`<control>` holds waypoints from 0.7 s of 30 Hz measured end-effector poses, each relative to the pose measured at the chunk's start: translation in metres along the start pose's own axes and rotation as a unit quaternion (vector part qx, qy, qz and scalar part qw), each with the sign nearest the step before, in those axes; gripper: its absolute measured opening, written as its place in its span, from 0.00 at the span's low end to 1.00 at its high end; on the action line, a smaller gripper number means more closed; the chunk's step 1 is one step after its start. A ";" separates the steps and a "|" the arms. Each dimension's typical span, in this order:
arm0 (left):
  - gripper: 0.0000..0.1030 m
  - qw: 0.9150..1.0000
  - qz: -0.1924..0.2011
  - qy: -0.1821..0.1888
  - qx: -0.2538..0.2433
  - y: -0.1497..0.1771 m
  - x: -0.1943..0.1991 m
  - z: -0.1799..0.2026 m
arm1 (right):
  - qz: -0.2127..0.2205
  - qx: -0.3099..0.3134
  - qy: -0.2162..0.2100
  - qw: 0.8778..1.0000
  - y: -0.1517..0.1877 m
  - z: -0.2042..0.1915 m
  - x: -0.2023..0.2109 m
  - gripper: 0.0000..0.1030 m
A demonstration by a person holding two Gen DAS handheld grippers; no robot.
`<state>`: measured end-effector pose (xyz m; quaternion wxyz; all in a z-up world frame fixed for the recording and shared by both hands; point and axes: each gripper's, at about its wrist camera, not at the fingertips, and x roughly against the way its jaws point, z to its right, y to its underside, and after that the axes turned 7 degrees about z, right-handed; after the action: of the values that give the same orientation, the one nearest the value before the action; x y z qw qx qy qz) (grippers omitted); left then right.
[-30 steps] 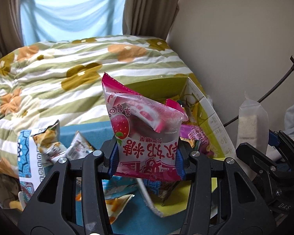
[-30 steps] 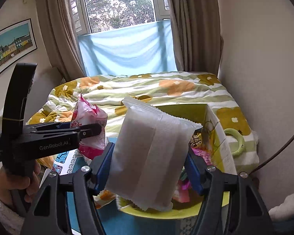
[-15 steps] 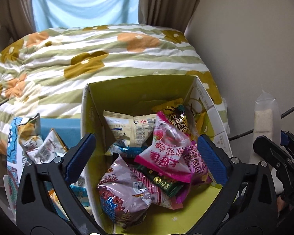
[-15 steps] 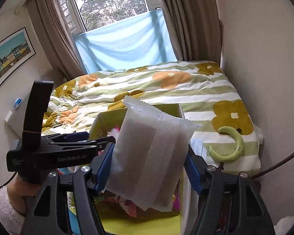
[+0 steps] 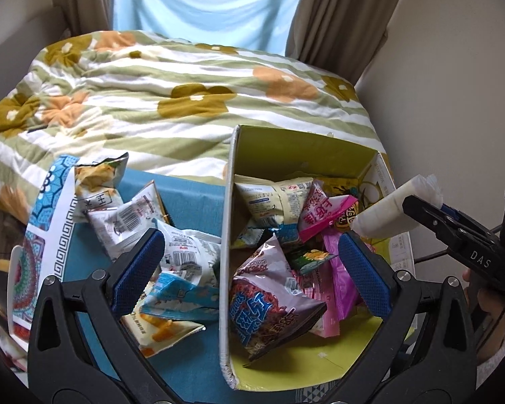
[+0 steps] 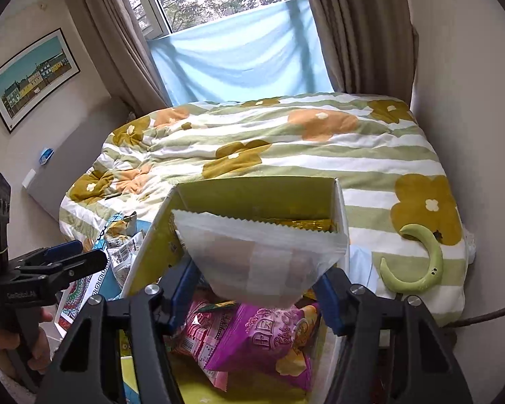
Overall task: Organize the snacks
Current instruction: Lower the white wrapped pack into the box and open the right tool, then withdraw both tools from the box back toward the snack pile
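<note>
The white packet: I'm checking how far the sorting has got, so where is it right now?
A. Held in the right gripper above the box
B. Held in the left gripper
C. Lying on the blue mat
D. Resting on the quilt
A: the white packet sits between the closing pads of the right gripper, over the yellow-green box.

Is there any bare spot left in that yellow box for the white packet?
Yes: the yellow box has bare floor at its near edge, in front of the purple snack bag. Its middle and far end are crowded with packets. The white packet hangs above.
</note>
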<state>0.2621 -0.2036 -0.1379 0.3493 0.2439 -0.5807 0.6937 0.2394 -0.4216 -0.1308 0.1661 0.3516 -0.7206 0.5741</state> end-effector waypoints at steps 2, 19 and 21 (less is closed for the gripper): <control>0.99 1.000 -0.003 0.001 0.005 0.001 0.000 -0.003 | -0.008 -0.004 -0.010 1.000 0.000 -0.003 -0.007 0.56; 0.99 1.000 0.003 -0.026 -0.003 0.029 0.019 -0.022 | 0.017 -0.035 -0.047 0.998 0.013 -0.013 -0.005 0.92; 0.99 1.000 0.000 -0.027 -0.001 0.037 0.022 -0.026 | 0.014 -0.036 -0.041 0.998 0.021 -0.013 -0.002 0.92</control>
<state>0.2218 -0.1764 -0.1507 0.3343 0.2621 -0.5906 0.6861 0.2233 -0.4066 -0.1433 0.1410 0.3590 -0.7518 0.5349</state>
